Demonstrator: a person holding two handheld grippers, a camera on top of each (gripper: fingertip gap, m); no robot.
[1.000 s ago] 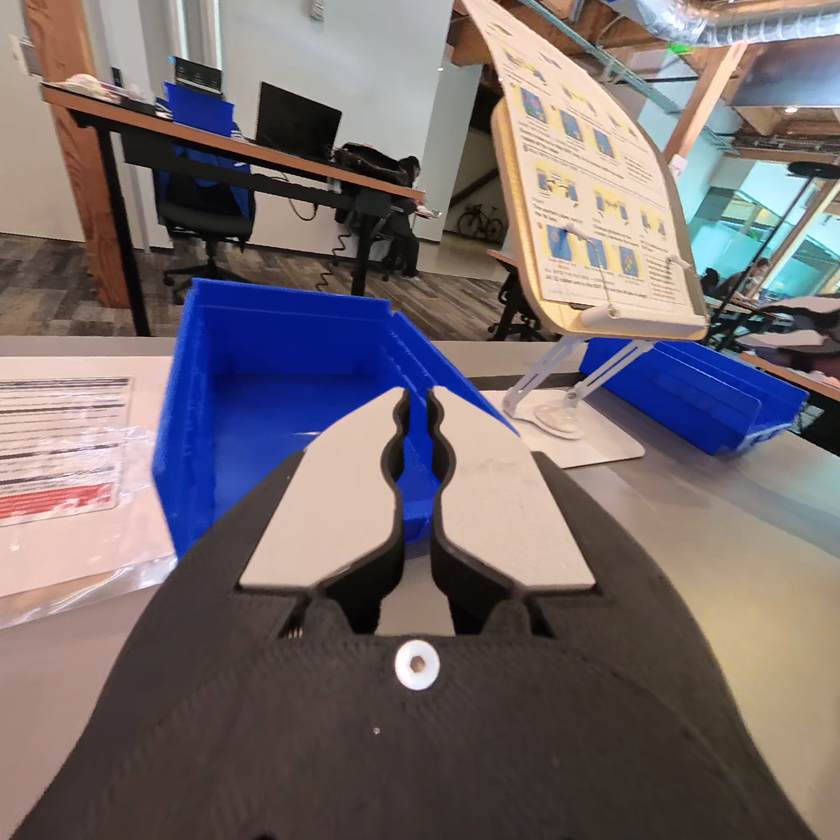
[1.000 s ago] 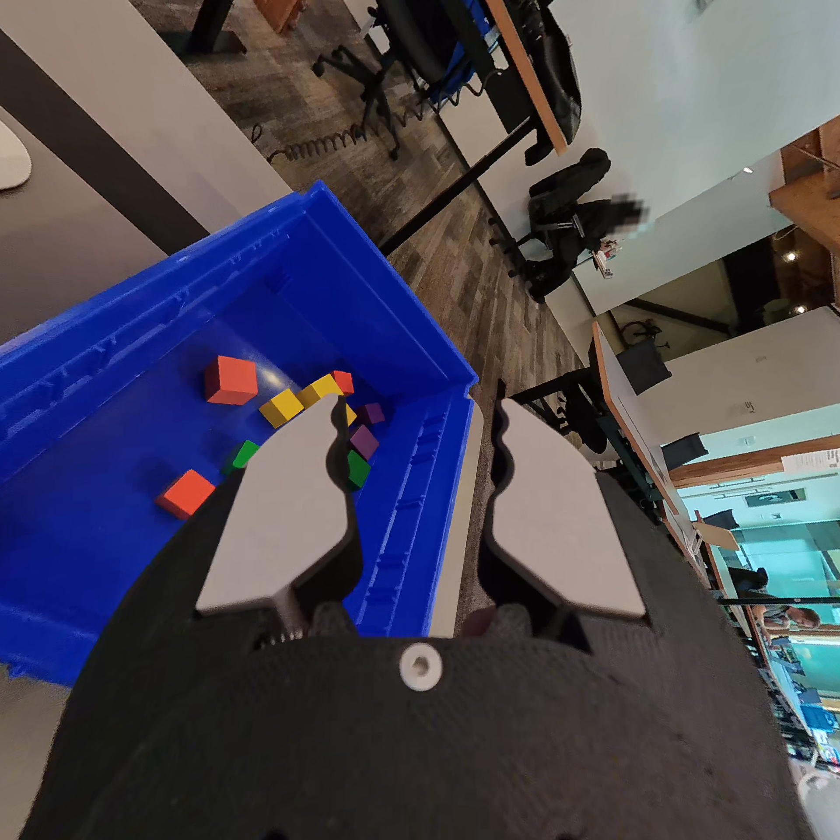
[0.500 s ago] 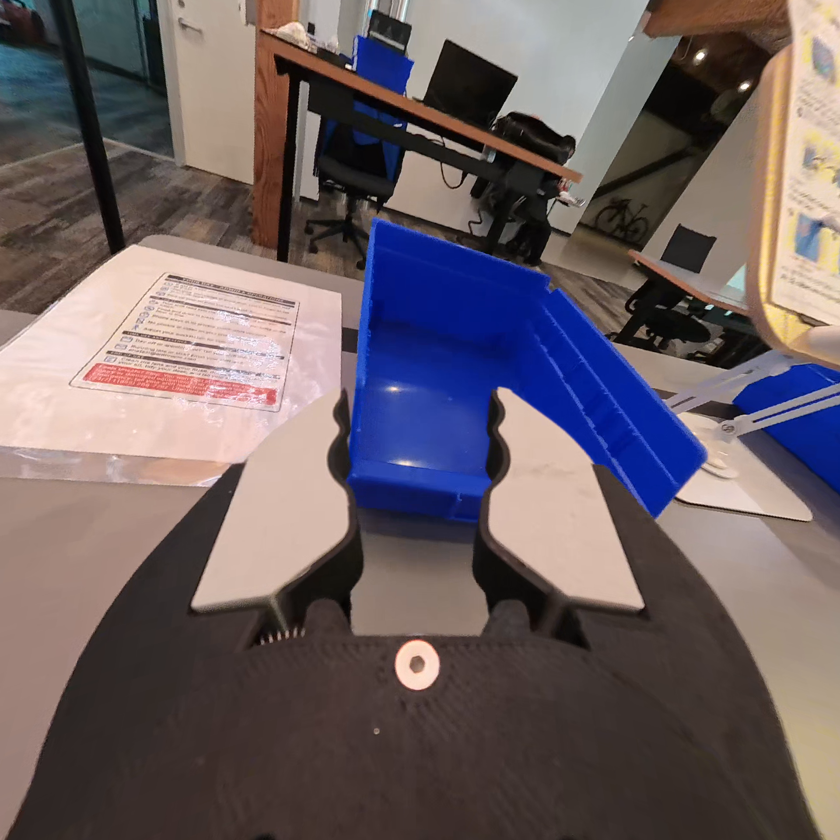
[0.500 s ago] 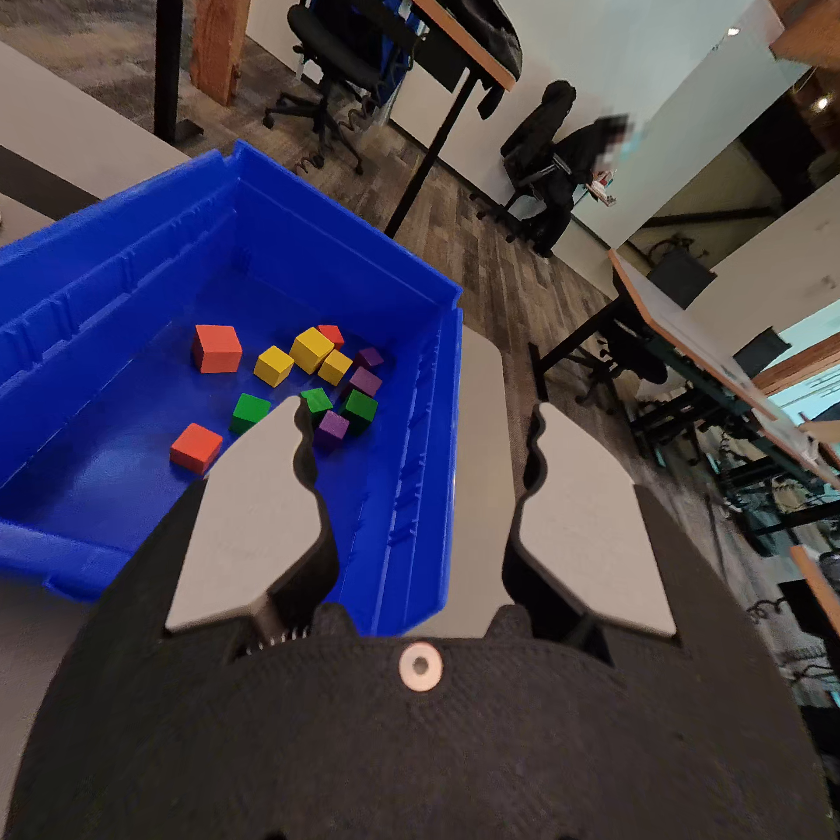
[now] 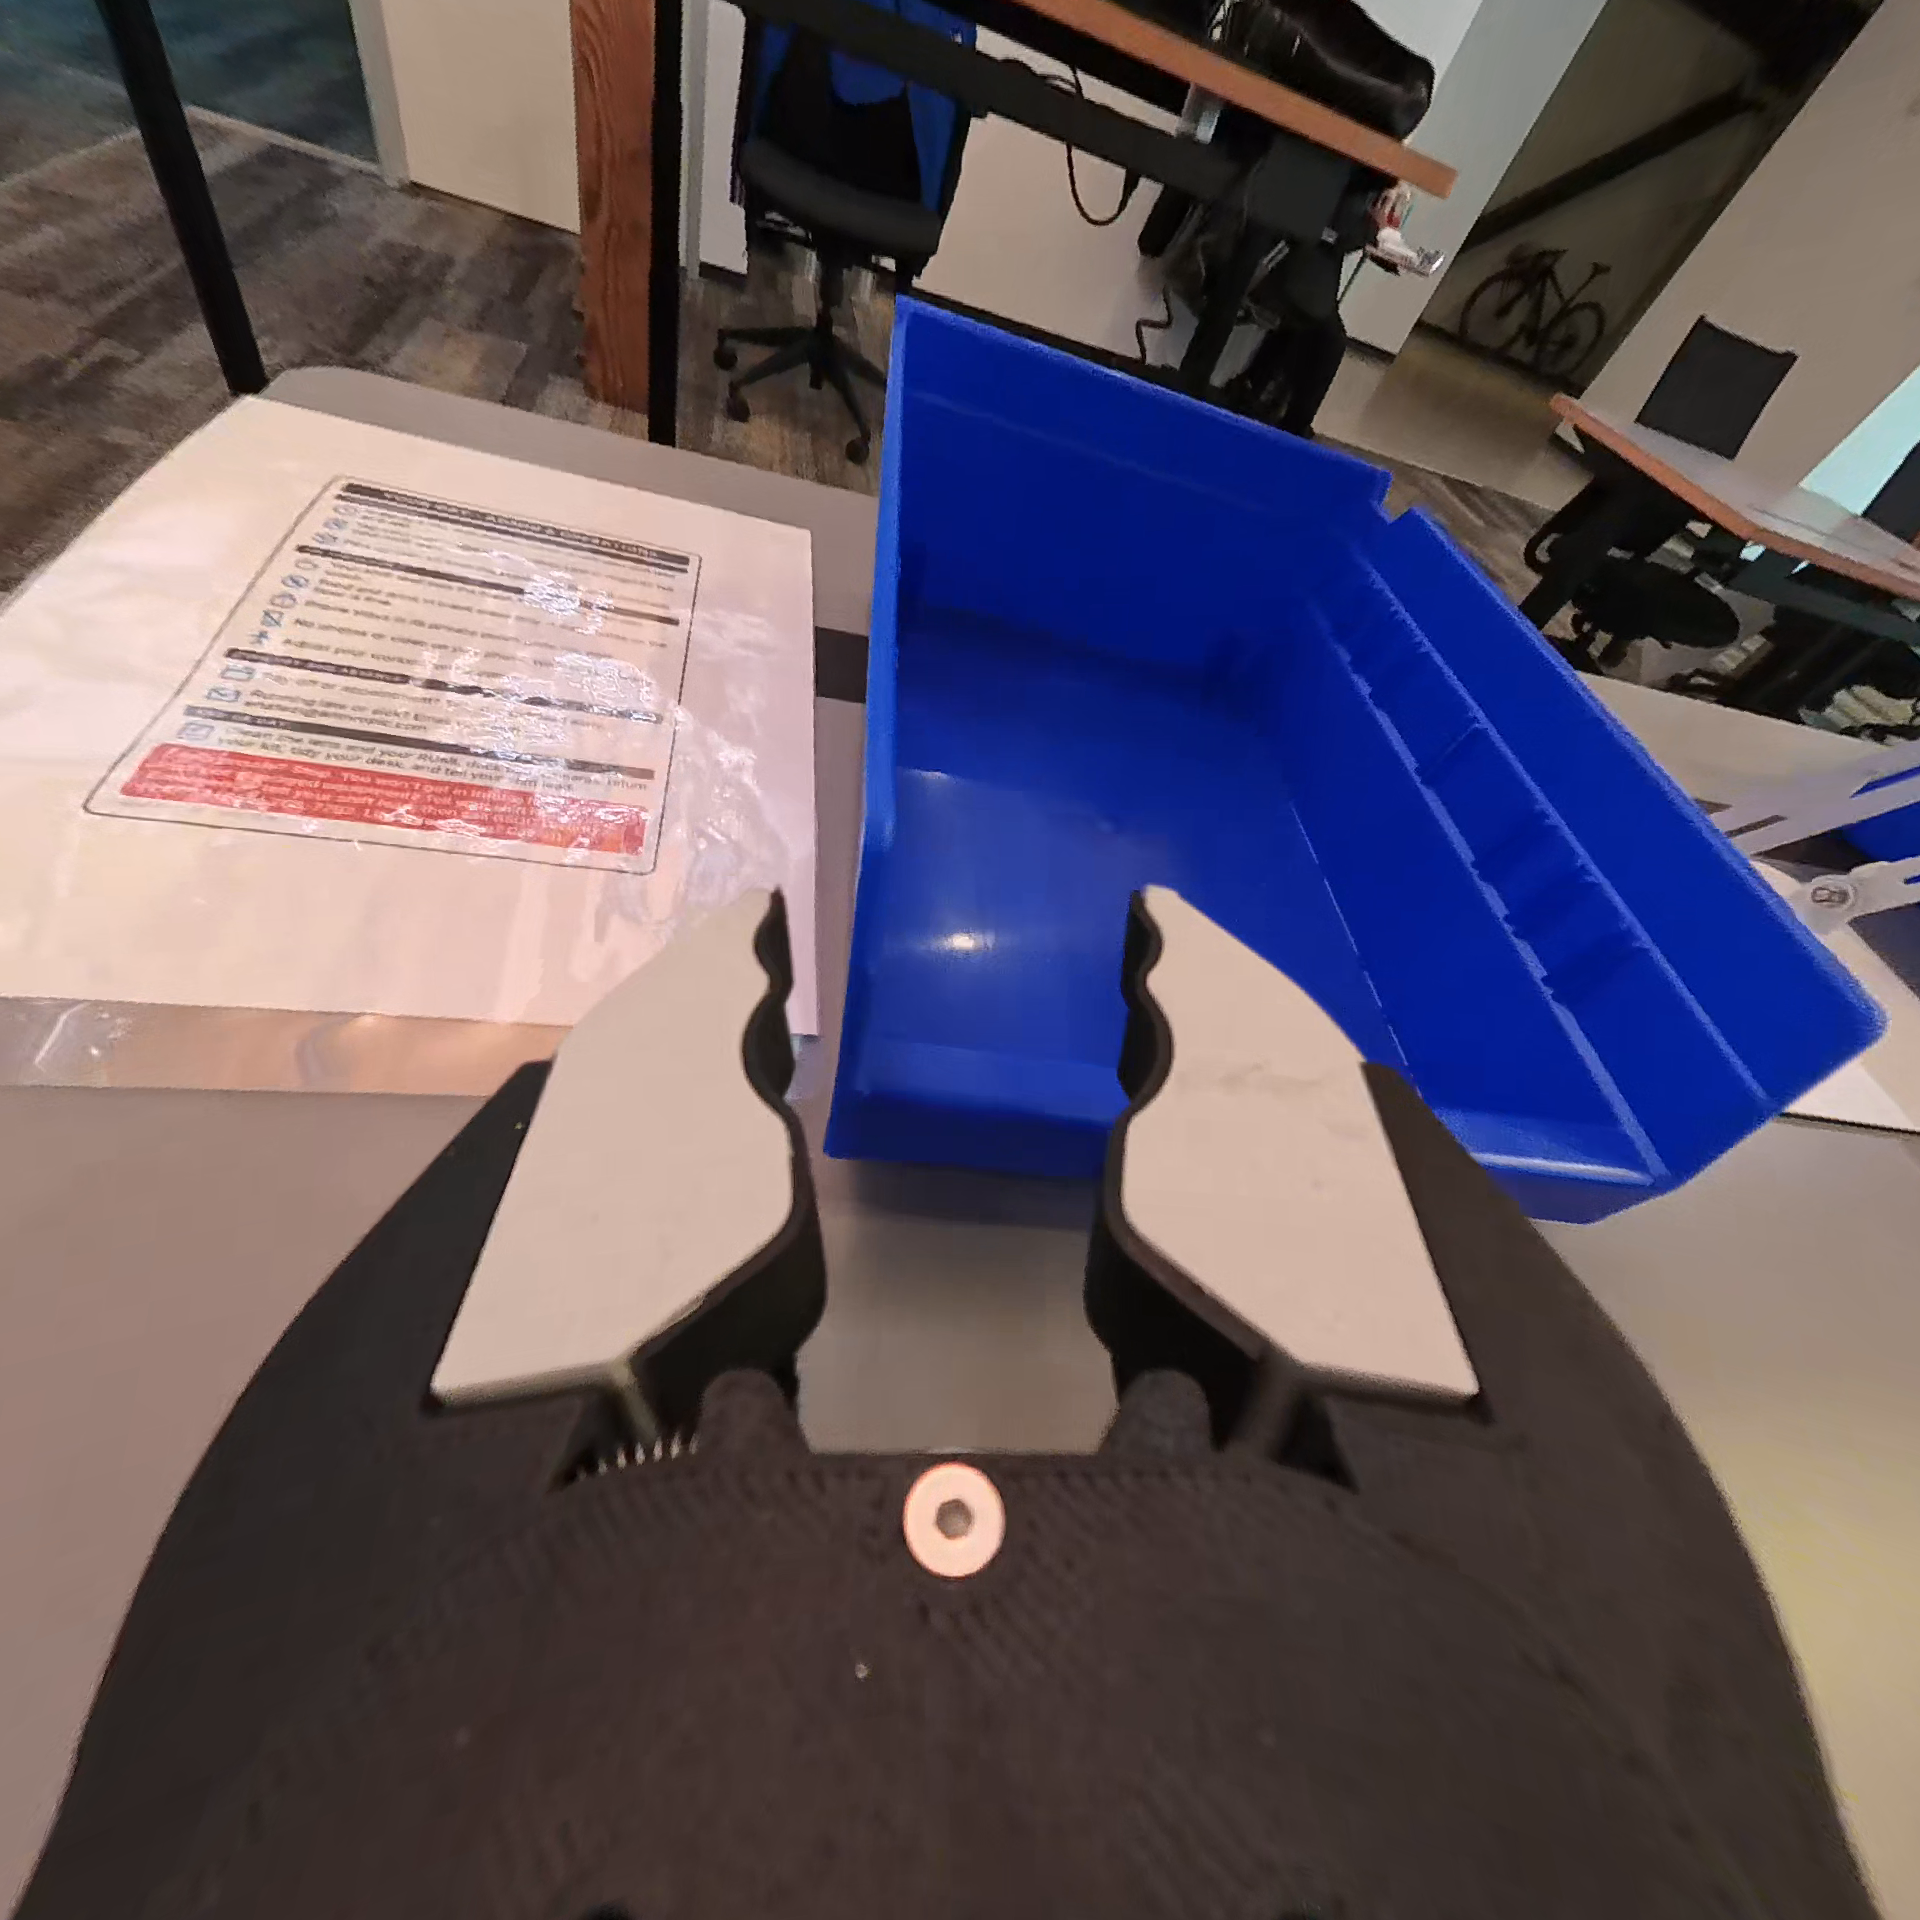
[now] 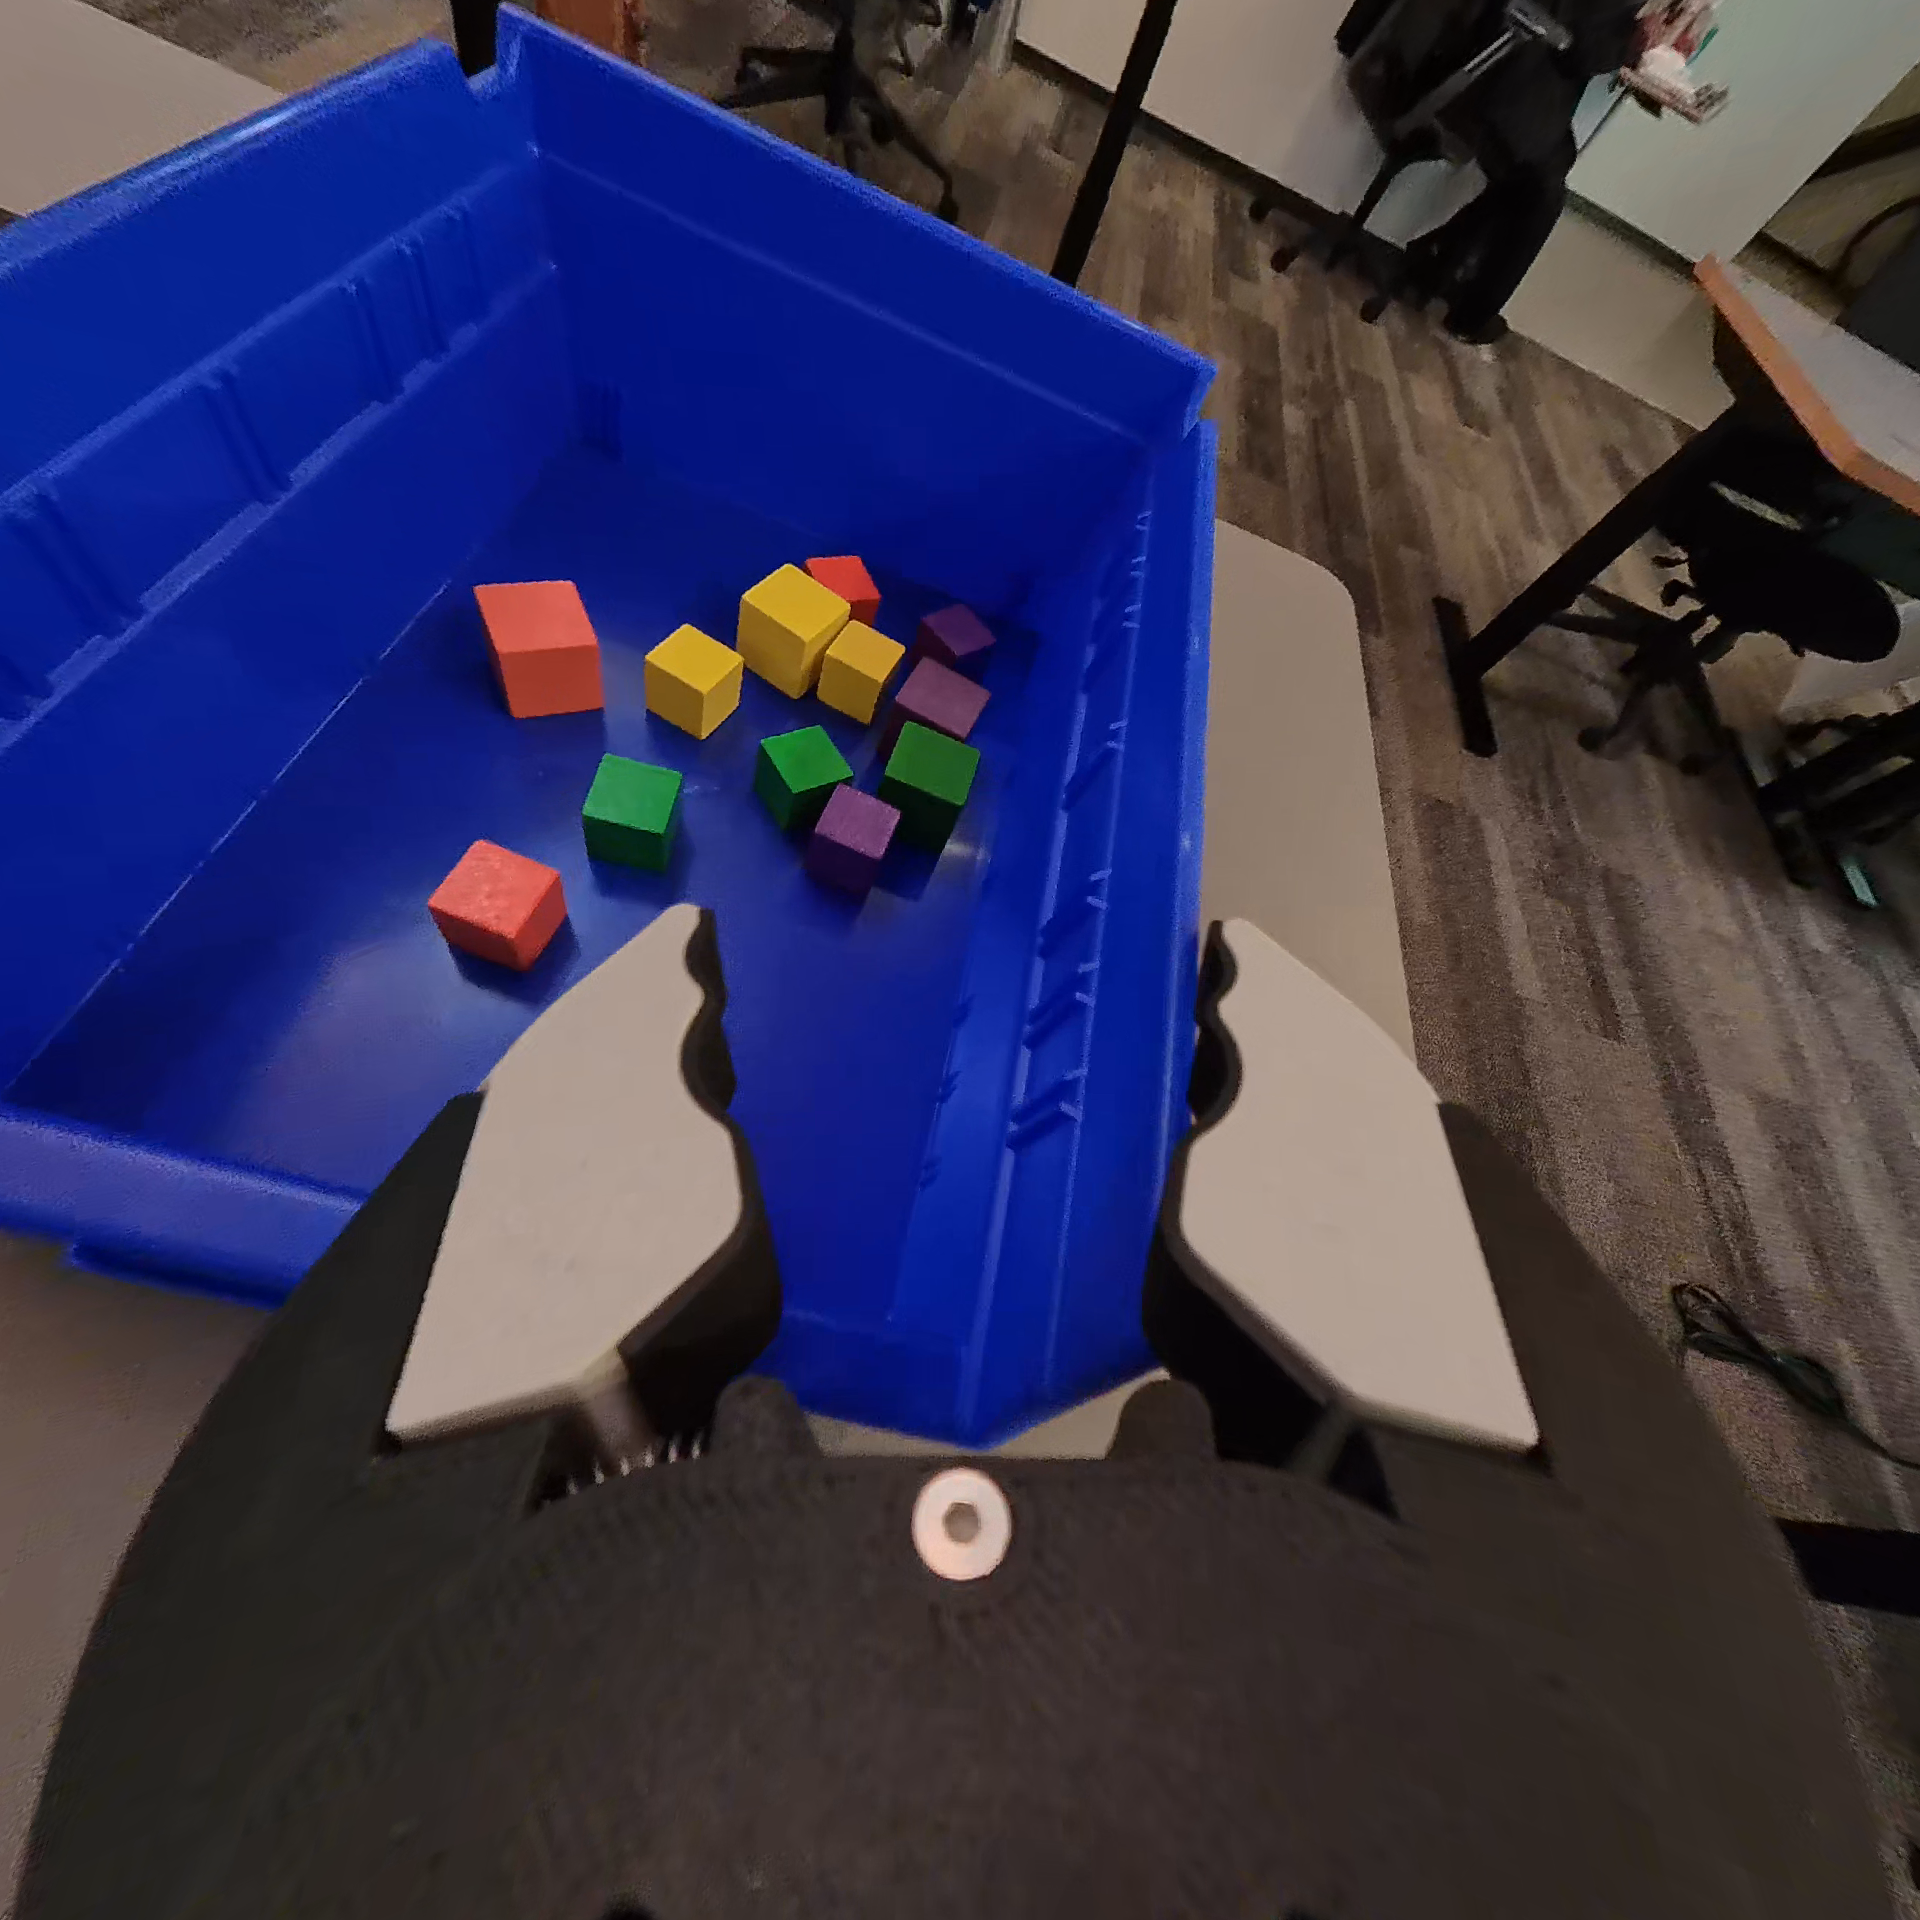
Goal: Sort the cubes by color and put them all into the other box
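Both grippers are wide open and hold nothing; no cube has moved yet.

Your right gripper [image 6: 956,997] hangs over the near end of the full blue box [image 6: 1081,935]. The cubes all lie in that box, ahead of the gripper and a bit to its left. The purple cube [image 6: 854,834] and the near red cube [image 6: 499,902] look closest. Your left gripper [image 5: 956,966] waits over the bench [image 5: 260,1247] at the near end of the empty blue box [image 5: 1558,831], just right of a paper sheet [image 5: 395,675]. Your right gripper is the one near the cubes, so I think it should reach forward first.
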